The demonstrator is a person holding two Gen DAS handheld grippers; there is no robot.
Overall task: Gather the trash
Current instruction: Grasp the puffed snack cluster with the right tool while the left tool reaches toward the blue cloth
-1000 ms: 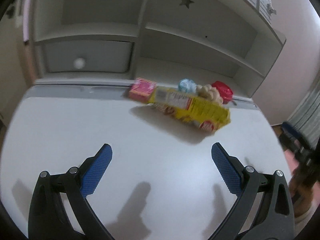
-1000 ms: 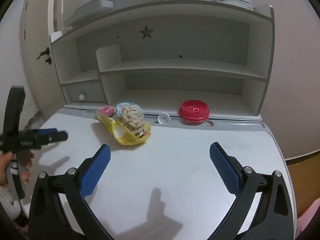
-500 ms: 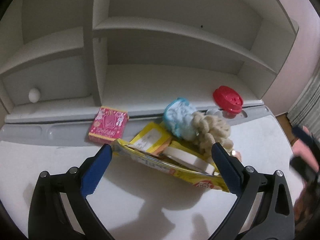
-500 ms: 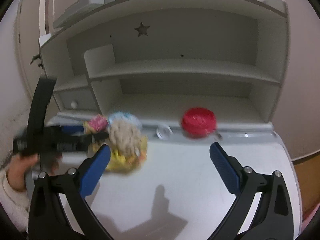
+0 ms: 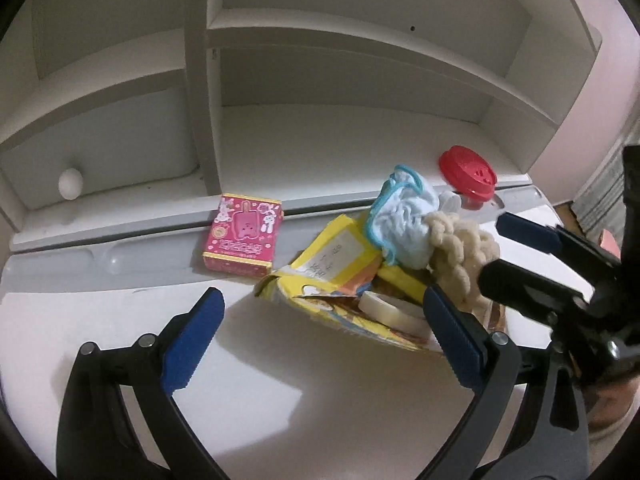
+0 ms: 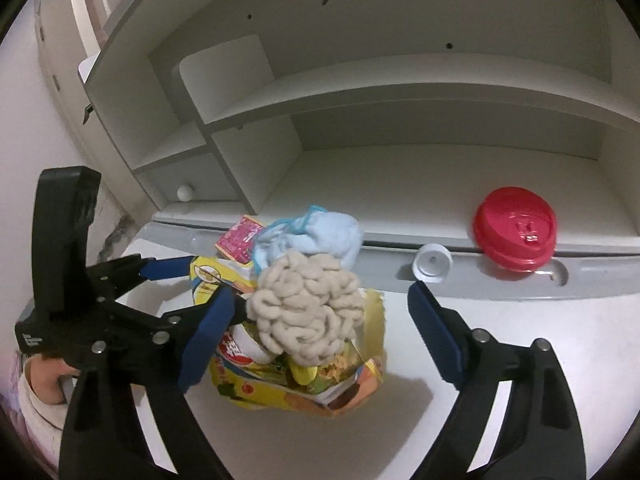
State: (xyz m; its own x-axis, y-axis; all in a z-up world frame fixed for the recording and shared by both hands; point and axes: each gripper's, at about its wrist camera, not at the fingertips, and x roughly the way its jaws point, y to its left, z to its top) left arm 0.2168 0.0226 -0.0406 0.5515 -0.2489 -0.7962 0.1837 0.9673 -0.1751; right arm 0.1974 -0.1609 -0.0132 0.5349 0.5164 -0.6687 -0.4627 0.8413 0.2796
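Lying on the white tabletop (image 5: 280,400) just in front of the grey ledge of the shelf unit (image 6: 400,168) is a heap of trash: a torn yellow snack wrapper (image 6: 296,384) with a cream knotted cord bundle (image 6: 308,308) on top of it and a light blue cloth wad (image 6: 320,236) touching the bundle on the shelf side. A roll of tape (image 5: 390,310) sits inside the torn wrapper, seen from the left wrist view. A small pink box (image 5: 244,236) stands against the ledge, just beside the wrapper. A red lid (image 6: 514,232) rests on the shelf edge, and a small white cap (image 6: 433,262) sits in the grey groove near it, both apart from the heap.

The right hand-held gripper (image 6: 320,336) has its jaws spread wide around the cord bundle and wrapper; they have just been closing a little, with the heap between them, and the right finger stands clear of the heap. Whether the left finger touches it cannot be told.

The left hand-held gripper (image 5: 320,336) is also spread apart, its fingers on either side of the near end of the yellow wrapper, without pressing on it. In the right wrist view this gripper comes in from the left, its blue tips at the wrapper's edge, and a hand (image 6: 44,380) in a pale sleeve shows behind it.
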